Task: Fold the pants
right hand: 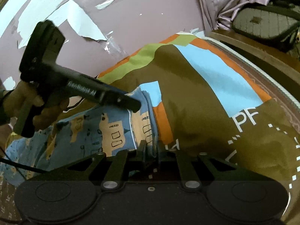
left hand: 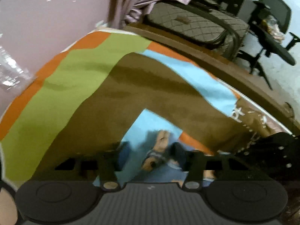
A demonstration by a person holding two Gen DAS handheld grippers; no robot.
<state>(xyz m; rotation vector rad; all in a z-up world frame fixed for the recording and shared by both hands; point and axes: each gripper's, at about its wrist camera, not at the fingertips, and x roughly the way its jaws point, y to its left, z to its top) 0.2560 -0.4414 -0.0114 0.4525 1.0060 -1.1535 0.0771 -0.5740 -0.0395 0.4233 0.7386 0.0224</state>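
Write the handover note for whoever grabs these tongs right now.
Right tongs: shut on an edge of the blue printed pants.
Left tongs: down at another part of the pants, cloth between them; the blur hides whether they grip.
Pants: bunched on the patchwork bedspread.
Done: no neat fold visible yet.
Left: secure both holds, spread the pants flat, fold.

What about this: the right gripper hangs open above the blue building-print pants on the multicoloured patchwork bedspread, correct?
No. The right gripper is not open: the right wrist view shows it shut on a fold of the blue building-print pants, which do lie on the multicoloured patchwork bedspread.
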